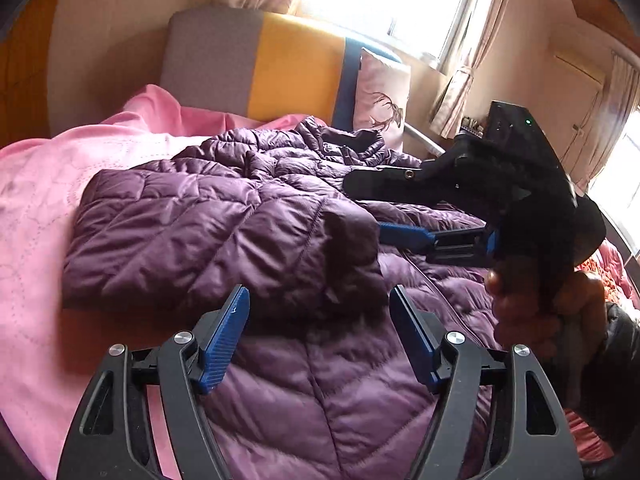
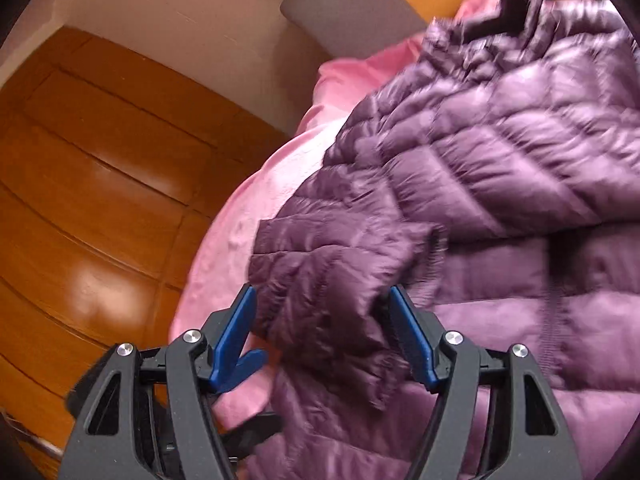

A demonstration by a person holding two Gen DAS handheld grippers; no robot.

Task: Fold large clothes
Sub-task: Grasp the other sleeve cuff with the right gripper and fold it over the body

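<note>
A purple quilted down jacket lies on a pink bedspread, one sleeve folded across its body with the cuff on top. My left gripper is open and empty, just above the jacket near the cuff. My right gripper reaches in from the right; its blue finger touches the cuff. In the right wrist view the jacket fills the right side, and the right gripper stands open with the sleeve cuff between its wide-apart fingers. A blue fingertip of the left gripper shows below.
A grey, yellow and blue headboard and a pink pillow stand at the bed's far end. Bright windows with curtains are behind. A wooden floor lies left of the bed edge.
</note>
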